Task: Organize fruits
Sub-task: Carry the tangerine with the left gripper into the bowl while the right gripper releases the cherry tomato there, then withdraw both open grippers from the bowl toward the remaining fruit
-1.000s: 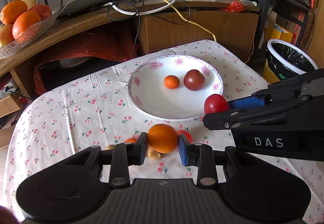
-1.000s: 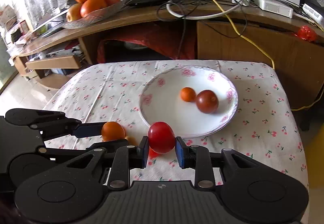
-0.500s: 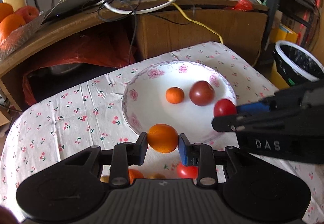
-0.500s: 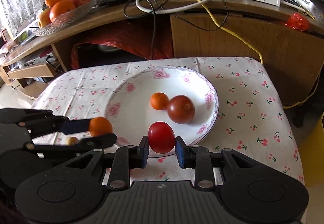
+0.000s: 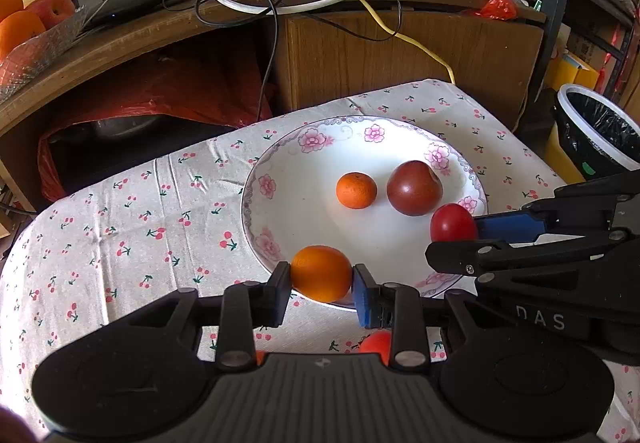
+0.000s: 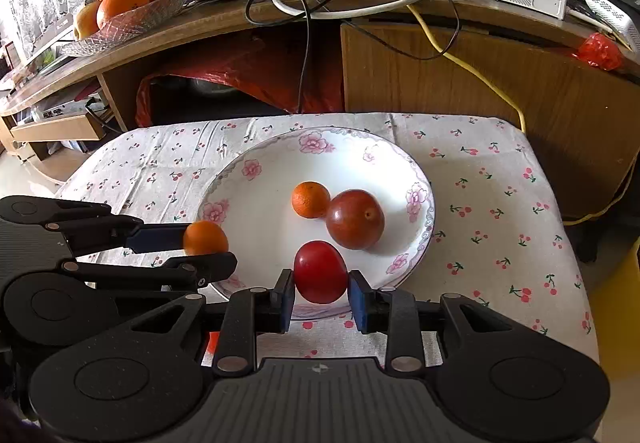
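— So what am I holding on the left?
— My left gripper (image 5: 322,285) pinches an orange (image 5: 321,273), lower centre, over the plate (image 5: 280,179) rim.
— And the right?
— My right gripper (image 6: 320,295) clamps a red tomato (image 6: 320,271) at the plate's near edge.

A plate (image 5: 256,203) sits on the table (image 5: 120,203), toward its far edge and right of its middle in the left wrist view. In the plate, a small orange (image 5: 356,190) lies just left of a plum (image 5: 414,187), the two touching in the right wrist view. At the plate's near rim, the left gripper (image 5: 322,285) holds an orange (image 5: 321,273); to its right, the right gripper (image 6: 321,293) holds a tomato (image 6: 320,271) over the rim. Behind the table stands a desk (image 6: 480,83), with a fruit bowl (image 6: 132,19) at its left end.
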### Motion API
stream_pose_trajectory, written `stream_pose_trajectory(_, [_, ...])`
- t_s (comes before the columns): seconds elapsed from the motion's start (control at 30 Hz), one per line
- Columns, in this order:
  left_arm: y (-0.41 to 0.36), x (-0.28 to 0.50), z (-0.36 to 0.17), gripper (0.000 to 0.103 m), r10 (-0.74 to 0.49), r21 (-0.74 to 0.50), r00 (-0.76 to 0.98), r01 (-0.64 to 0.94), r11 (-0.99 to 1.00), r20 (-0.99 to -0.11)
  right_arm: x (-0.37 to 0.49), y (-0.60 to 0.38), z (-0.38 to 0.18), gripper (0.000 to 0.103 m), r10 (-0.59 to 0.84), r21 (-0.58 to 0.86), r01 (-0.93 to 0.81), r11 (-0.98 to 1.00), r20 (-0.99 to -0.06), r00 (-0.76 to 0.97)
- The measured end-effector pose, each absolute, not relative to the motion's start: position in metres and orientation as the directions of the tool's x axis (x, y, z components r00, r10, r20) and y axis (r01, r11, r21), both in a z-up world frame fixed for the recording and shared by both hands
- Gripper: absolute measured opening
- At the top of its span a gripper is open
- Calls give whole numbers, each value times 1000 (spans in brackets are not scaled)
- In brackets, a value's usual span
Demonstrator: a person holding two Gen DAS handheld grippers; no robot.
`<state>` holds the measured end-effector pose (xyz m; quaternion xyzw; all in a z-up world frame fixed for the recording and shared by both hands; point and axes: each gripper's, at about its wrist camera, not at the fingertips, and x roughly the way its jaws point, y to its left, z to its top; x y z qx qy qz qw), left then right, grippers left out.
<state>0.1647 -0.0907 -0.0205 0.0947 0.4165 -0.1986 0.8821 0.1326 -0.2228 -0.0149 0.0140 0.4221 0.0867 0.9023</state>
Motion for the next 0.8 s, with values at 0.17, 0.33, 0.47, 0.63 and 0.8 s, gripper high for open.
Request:
stream_pose_trajectory(0.17, [-90,166,-20,41,-273,-6,572,425,905,-773,133,-225,-15,27,171,102,-144,984,-756,632])
stream_pose_trajectory(0.33, [-90,165,-16,41,-280,-10,576,427,904,-768,131,-226,-13,27,171,104,-142,984,-750,639])
stream_pose_trajectory(0.47, [-86,162,-7,42,-289,-16,588,426,905,-755,129,-229,-9,27,170,107,-136,985,-743,647])
stream_pose_trajectory(0.63, [-75,157,2,42,-287,-16,606,412,911,-742,123,-228,-5,27,182,112,-148,983,-736,652])
stream_pose_trajectory(0.8, [-65,152,7,42,-287,-12,609,414,910,-739,118,-224,-3,27,196,113,-168,979,-735,649])
